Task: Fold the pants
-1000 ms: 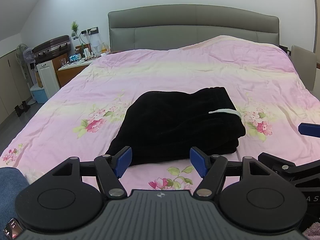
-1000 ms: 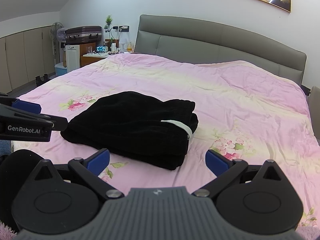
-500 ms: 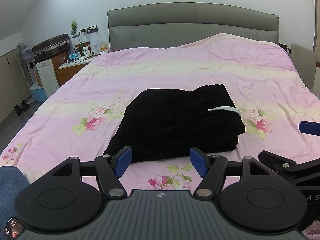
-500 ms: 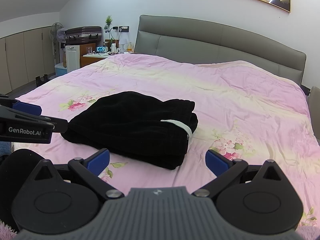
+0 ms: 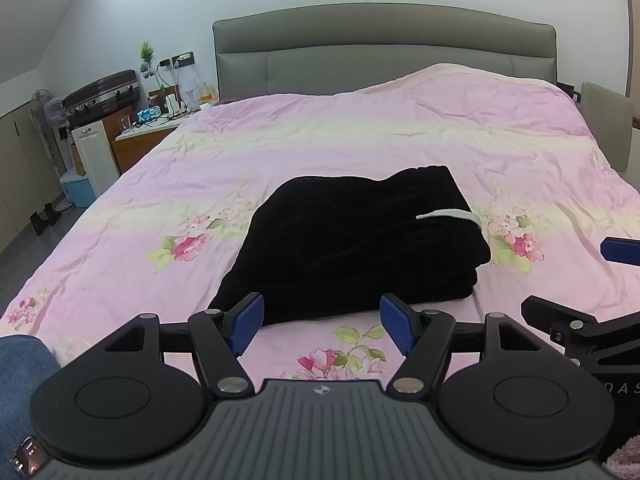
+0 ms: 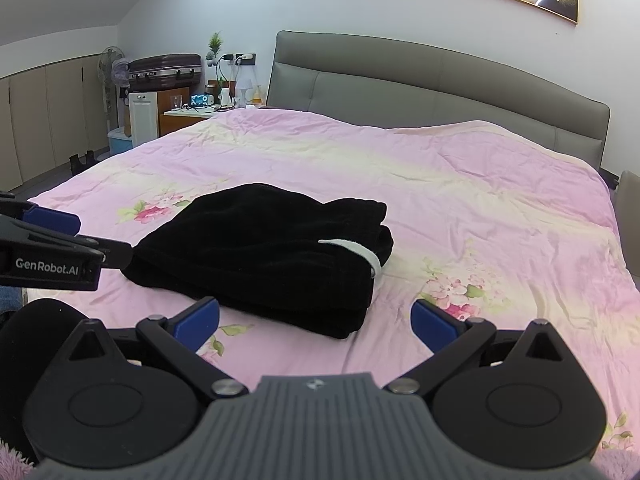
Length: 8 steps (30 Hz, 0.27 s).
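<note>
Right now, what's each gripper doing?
Left gripper: open, holding nothing, short of the folded black pants.
Right gripper: open, holding nothing.

Bare pink bedspread (image 5: 360, 136) all round folded black pants (image 5: 352, 240), open approach front, both sides & behind; only blockers: pants stack itself, grey headboard (image 6: 440, 84) far back, nightstand (image 6: 188, 116) off left edge

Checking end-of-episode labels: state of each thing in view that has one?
pants: folded into a compact stack, lying on the bed, untouched
white drawstring: lying loose across the top of the fold
bedspread: spread flat, lightly wrinkled
left tool: open, empty, short of the pants
right tool: open, empty
</note>
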Available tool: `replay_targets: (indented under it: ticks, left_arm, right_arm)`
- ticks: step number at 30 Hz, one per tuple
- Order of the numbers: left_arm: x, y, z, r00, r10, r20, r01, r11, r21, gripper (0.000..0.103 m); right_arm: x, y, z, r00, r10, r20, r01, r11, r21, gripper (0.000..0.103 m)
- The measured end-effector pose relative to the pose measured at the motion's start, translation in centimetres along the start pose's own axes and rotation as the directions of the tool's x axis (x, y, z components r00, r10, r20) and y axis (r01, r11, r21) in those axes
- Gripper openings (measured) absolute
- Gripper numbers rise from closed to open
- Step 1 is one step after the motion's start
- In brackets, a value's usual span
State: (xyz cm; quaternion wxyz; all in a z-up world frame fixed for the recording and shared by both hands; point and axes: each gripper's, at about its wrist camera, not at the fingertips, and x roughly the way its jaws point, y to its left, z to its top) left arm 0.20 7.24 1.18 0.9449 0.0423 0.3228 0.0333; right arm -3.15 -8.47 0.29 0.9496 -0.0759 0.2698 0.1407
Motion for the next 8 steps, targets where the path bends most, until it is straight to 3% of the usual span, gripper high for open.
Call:
replay_targets:
  ticks: [8]
  left_arm:
    - [-0.1,-0.07,-0.04,1.0,0.001,0.003,-0.001,1.0,0.0,0.078]
  right_arm:
    - [0.04,0.01,-0.04,1.0,0.001,0.0,-0.001,1.0,0.002,0.098]
